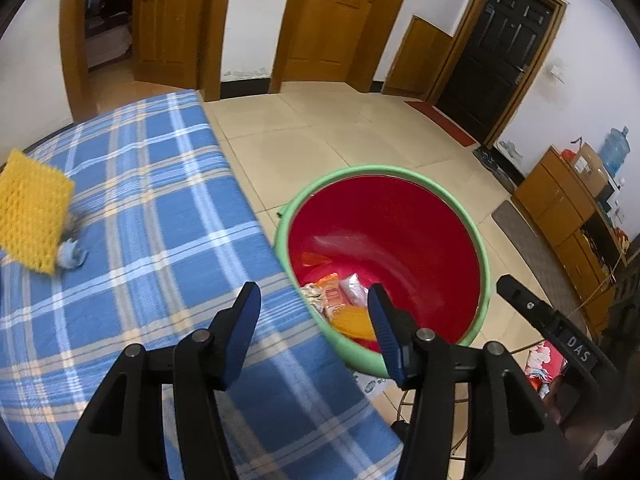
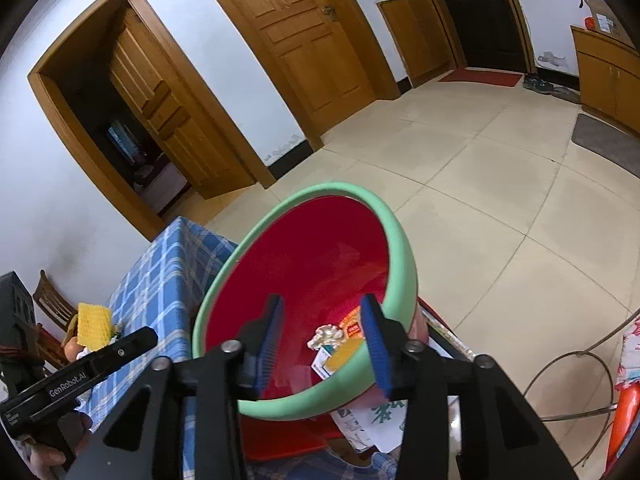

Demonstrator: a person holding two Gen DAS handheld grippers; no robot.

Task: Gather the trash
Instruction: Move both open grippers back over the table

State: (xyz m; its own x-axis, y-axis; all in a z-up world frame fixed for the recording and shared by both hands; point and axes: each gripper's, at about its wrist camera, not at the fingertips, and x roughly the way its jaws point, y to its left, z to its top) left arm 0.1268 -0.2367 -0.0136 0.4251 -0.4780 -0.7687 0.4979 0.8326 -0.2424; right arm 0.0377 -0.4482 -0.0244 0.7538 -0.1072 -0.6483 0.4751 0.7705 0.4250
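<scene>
Since the basin (image 2: 400, 240) sits beside the table (image 1: 140, 200) to catch trash (image 2: 336, 344), I hold both grippers, left (image 1: 314, 304) and right (image 2: 322, 316), over it, jaws released and empty.

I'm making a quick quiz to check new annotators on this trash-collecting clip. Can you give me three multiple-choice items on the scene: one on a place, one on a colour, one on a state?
1. Where do the wrappers lie?
A. On the checked cloth
B. In the basin
C. On the floor tiles

2. What colour is the basin inside?
A. Red
B. Blue
C. White

3. How stands the right gripper?
A. Shut on a wrapper
B. Shut on the basin's rim
C. Open, with nothing between its pads

Answers:
1 B, the wrappers sit at the bottom of the basin.
2 A, the inner wall is red under a green rim.
3 C, both blue pads stand apart over the basin, gripping nothing.
</scene>
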